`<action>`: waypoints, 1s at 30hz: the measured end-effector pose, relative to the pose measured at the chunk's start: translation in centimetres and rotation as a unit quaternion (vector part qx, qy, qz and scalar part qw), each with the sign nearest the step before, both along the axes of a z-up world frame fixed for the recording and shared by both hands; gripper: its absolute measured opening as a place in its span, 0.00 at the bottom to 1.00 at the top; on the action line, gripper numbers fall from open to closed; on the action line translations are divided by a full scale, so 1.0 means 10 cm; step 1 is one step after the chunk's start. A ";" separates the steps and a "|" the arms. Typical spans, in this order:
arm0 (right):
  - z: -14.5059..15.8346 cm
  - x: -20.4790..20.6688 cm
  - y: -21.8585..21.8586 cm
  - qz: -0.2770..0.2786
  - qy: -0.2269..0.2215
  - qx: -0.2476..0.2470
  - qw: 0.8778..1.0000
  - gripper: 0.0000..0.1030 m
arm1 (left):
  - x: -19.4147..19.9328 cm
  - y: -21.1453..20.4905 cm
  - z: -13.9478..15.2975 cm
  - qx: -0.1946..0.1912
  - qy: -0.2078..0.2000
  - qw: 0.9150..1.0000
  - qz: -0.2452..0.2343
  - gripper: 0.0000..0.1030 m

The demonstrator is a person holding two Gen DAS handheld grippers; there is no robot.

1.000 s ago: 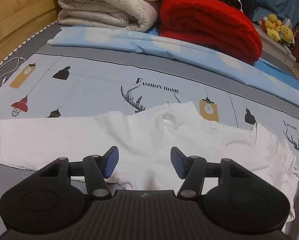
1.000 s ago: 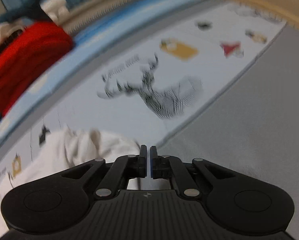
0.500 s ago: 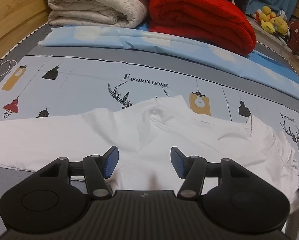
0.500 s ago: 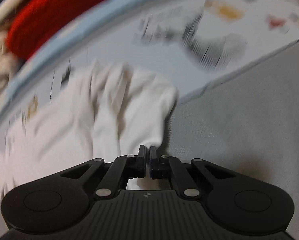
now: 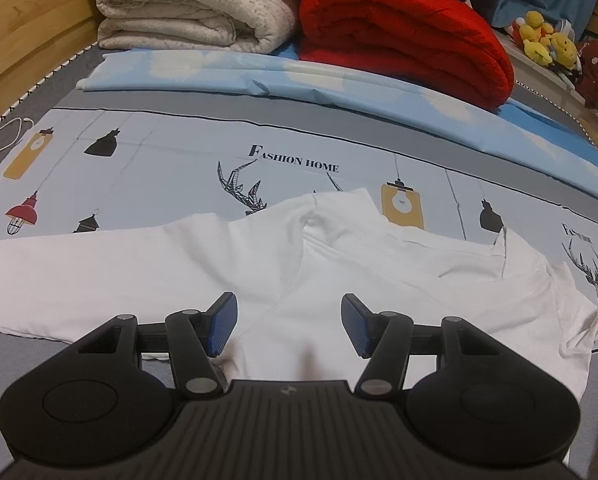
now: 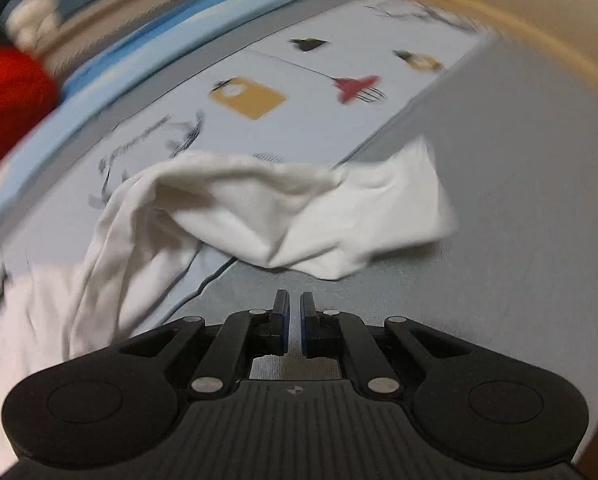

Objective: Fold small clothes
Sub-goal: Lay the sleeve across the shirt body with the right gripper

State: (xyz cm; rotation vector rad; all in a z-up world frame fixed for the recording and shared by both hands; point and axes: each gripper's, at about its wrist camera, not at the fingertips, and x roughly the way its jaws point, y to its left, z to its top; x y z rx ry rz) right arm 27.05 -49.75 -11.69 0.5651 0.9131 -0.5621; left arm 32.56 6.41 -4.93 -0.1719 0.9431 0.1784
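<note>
Left gripper [image 5: 289, 326] wide, empty over shirt [image 5: 179, 264] | right gripper [image 6: 295, 322] nearly closed, empty; sleeve [image 6: 363, 216] only here

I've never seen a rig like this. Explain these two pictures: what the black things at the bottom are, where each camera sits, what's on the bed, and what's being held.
The black shapes are hand-held two-finger grippers, one per hand, each carrying a camera that looks along its fingers. In the left view, the left gripper is open above a white shirt spread on a printed bedsheet, with a red blanket and a cream blanket behind. In the blurry right view, the right gripper has its jaws nearly together with nothing between them; the shirt's sleeve lies ahead.
</note>
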 end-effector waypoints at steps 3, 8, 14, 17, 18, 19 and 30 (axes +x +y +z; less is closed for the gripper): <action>0.12 -0.08 -0.14 -0.030 -0.093 0.041 0.994 0.19 | 0.01 -0.01 -0.02 -0.001 0.002 1.000 0.000 0.62; 0.23 -0.13 -0.39 -0.058 -0.195 0.116 0.972 0.38 | 0.05 -0.07 -0.07 0.002 0.007 1.000 -0.009 0.62; -0.14 0.26 -0.76 -0.090 -0.173 0.205 0.959 0.45 | 0.10 -0.13 -0.14 0.001 0.016 1.000 -0.012 0.62; -0.26 0.40 -0.91 -0.126 -0.180 0.242 0.945 0.45 | 0.14 -0.19 -0.19 0.006 0.021 1.000 -0.020 0.63; -0.33 0.47 -0.96 -0.136 -0.179 0.253 0.941 0.45 | 0.15 -0.20 -0.21 0.007 0.023 0.999 -0.021 0.63; -0.36 0.49 -1.01 -0.146 -0.179 0.266 0.936 0.45 | 0.16 -0.21 -0.23 0.009 0.024 0.999 -0.022 0.64; -0.75 0.67 -1.19 -0.211 -0.096 0.308 0.923 0.12 | 0.29 -0.25 -0.33 0.018 0.035 0.999 -0.031 0.64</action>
